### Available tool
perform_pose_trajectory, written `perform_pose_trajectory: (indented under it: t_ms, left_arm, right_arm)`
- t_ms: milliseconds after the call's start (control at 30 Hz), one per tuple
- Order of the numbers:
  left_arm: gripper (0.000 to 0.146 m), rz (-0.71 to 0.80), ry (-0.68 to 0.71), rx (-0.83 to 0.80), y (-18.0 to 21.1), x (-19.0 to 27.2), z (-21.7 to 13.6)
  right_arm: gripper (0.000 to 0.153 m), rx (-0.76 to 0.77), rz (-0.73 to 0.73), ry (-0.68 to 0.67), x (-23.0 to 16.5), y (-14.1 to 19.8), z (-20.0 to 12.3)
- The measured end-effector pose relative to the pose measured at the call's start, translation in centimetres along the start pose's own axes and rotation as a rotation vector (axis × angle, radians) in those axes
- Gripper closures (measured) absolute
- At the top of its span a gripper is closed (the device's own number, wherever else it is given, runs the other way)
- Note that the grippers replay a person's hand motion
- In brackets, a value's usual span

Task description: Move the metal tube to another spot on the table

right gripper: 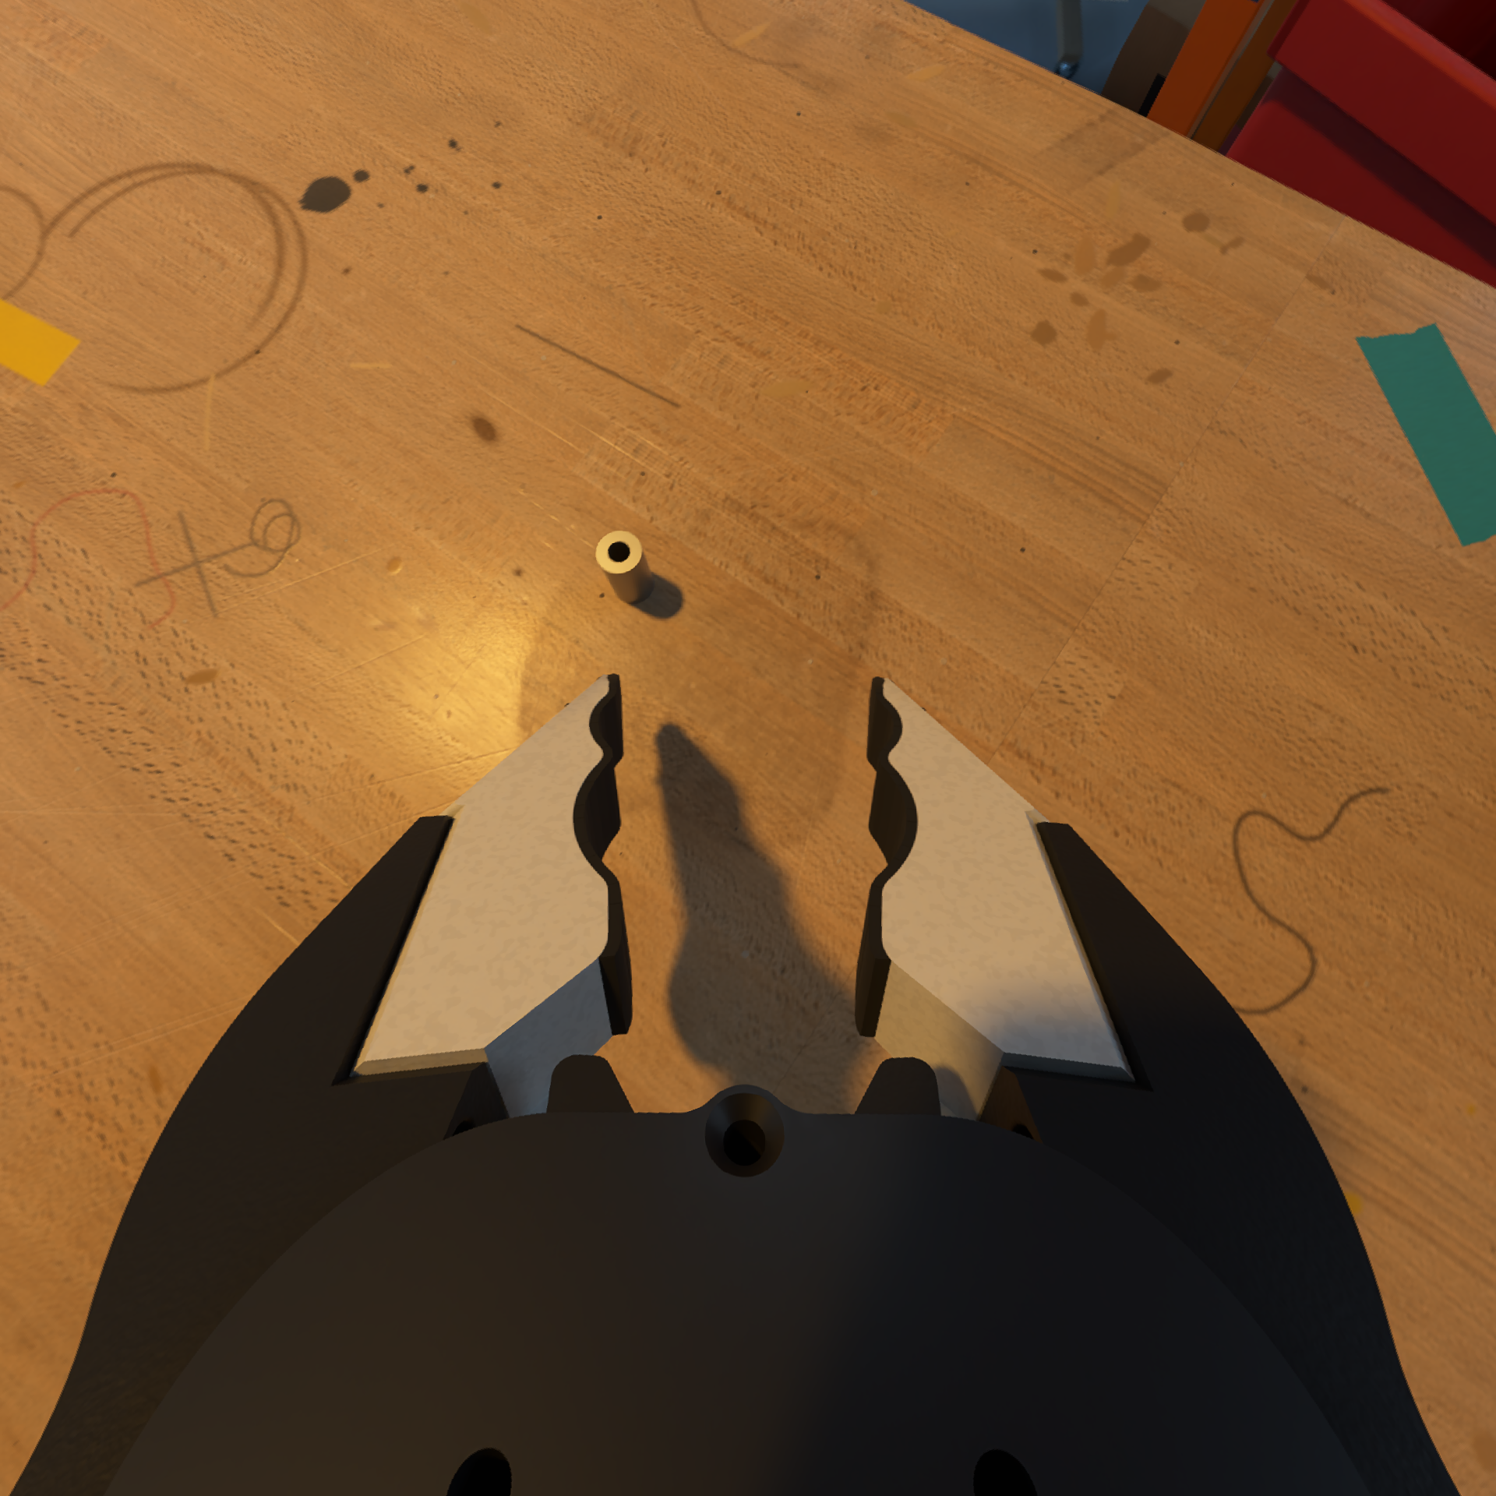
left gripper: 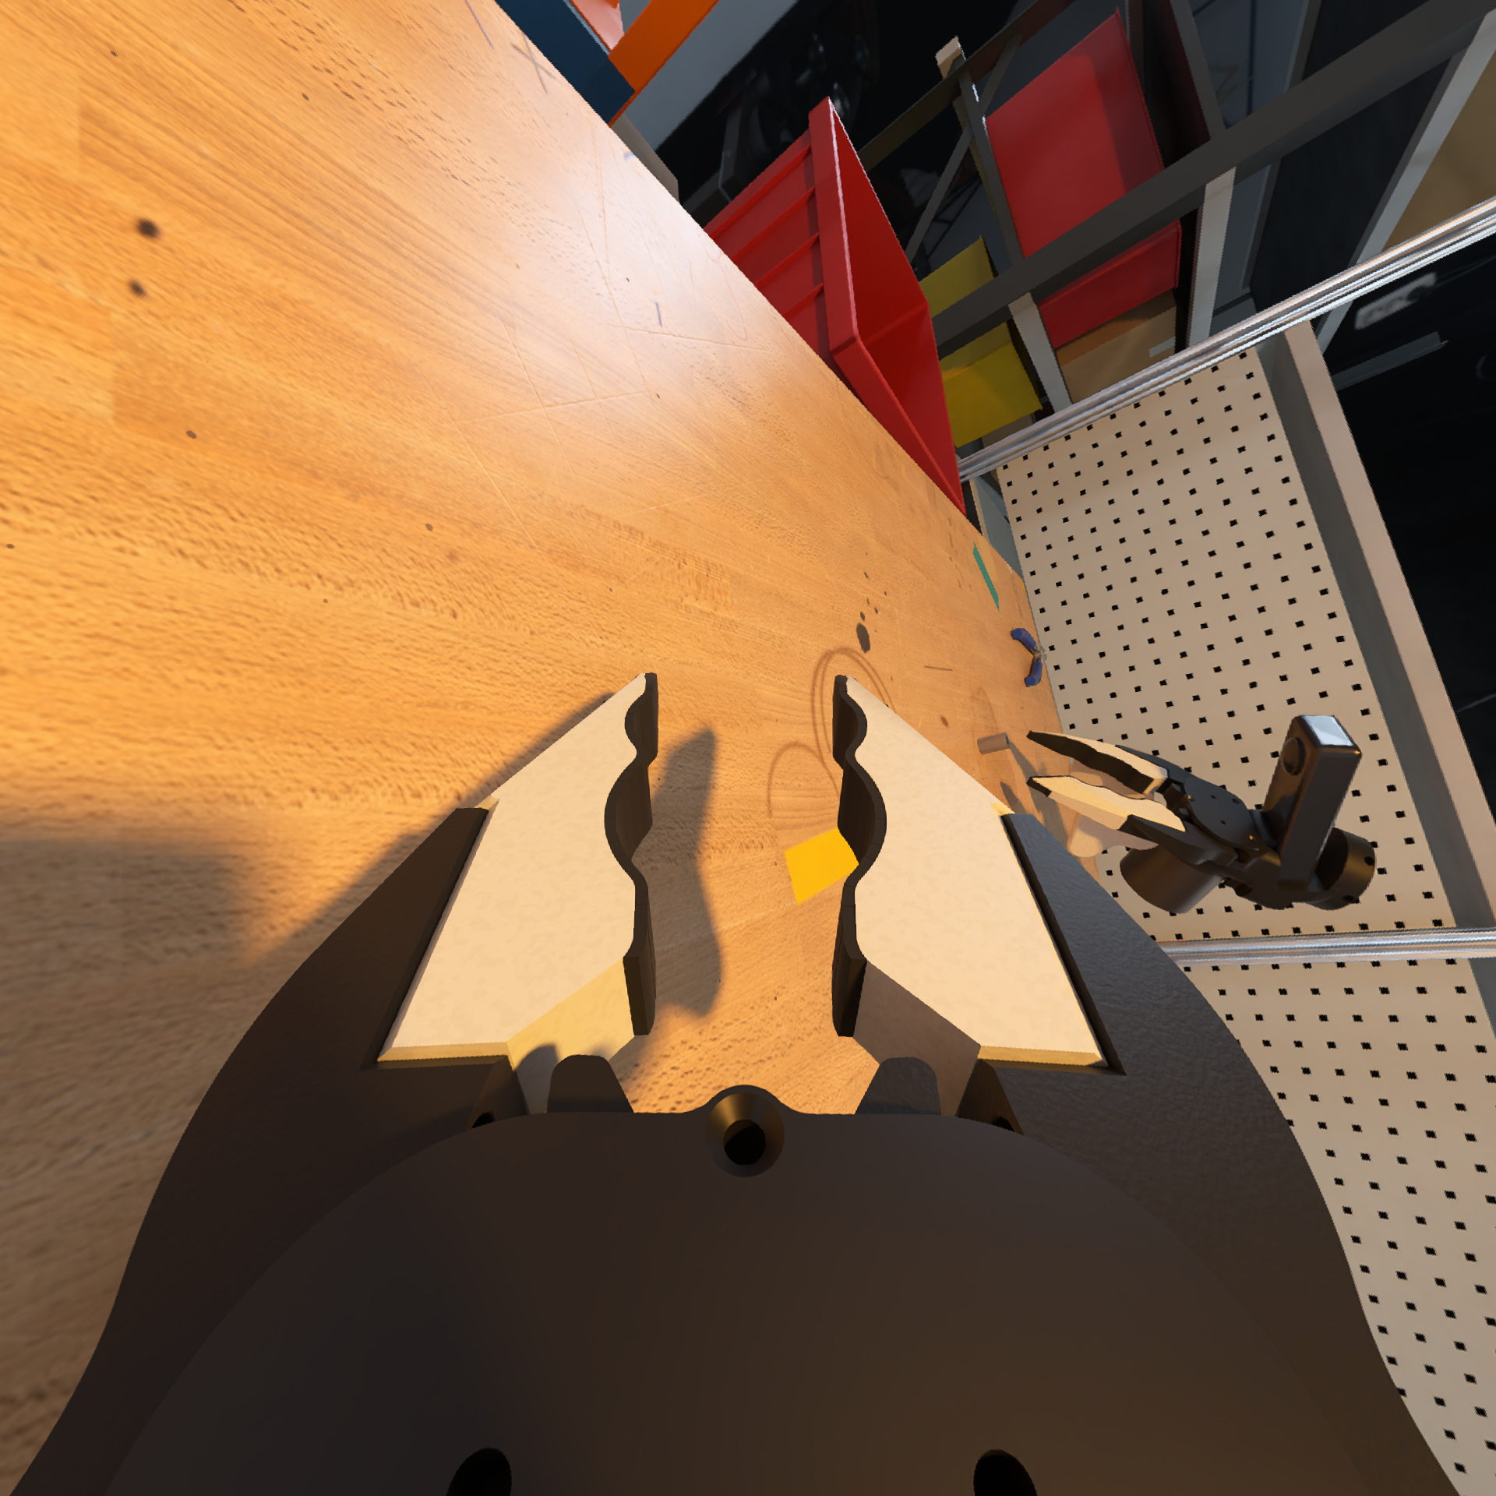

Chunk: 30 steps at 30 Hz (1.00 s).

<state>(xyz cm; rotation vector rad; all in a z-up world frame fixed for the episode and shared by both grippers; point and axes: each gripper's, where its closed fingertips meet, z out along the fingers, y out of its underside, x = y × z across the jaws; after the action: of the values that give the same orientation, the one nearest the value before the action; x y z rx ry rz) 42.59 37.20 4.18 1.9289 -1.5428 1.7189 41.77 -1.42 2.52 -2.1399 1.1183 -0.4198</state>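
The metal tube (right gripper: 622, 565) is a short pale cylinder with a dark bore, standing on end on the wooden table (right gripper: 809, 364). It stands ahead of my right gripper (right gripper: 745, 680), a little left of its line, apart from the fingers. The right gripper is open and empty. In the left wrist view the tube (left gripper: 992, 742) shows small and grey near the table's right edge, just in front of the right gripper (left gripper: 1030, 757). My left gripper (left gripper: 743, 680) is open and empty above the table (left gripper: 364, 445), well away from the tube.
Yellow tape (left gripper: 818, 862) (right gripper: 32, 344) and green tape (right gripper: 1437, 429) (left gripper: 985, 575) lie flat on the table. A small blue wing-shaped part (left gripper: 1025, 656) sits near the edge. Red bins (left gripper: 858, 267) and a white pegboard (left gripper: 1198, 615) stand beyond the table's edge.
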Motion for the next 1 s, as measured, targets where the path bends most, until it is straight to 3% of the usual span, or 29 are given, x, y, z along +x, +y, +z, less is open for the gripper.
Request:
perform_pose_trajectory:
  t_ms: [167,400,533,633,700,800,900,1000]
  left_arm:
    - [0.103,0.001,0.003,-0.003,0.0,0.1,0.0]
    - [0.103,-0.003,0.004,-0.002,0.0,0.0,0.0]
    - [0.103,-0.004,0.006,-0.002,0.0,0.1,0.0]
    - [0.103,-0.002,0.01,-0.004,0.0,0.2,0.1]
    - [0.103,0.004,0.014,-0.007,0.1,0.4,0.2]
    - [0.103,0.01,0.02,-0.004,0.0,0.6,0.1]
    - [0.103,0.017,0.012,-0.002,0.0,0.5,-0.1]
    - [0.103,0.021,0.019,-0.006,0.2,0.8,-0.1]
  right_arm:
    - [0.073,-0.013,-0.078,-0.015,0.5,-0.2,1.1]
    - [0.073,-0.064,-0.232,0.039,0.8,-0.2,1.1]
    - [0.073,0.004,-0.286,0.165,0.4,-2.8,-1.3]
    - [0.073,0.073,-0.227,-0.046,-6.6,-4.8,-1.0]
    - [0.073,0.023,-0.201,-0.232,-12.9,-4.4,1.0]
    - [0.073,-0.014,-0.219,-0.365,-20.2,-3.8,4.0]
    - [0.072,-0.032,-0.259,-0.384,-23.1,-3.7,5.7]
    - [0.072,-0.043,-0.308,-0.362,-23.3,-3.4,6.3]
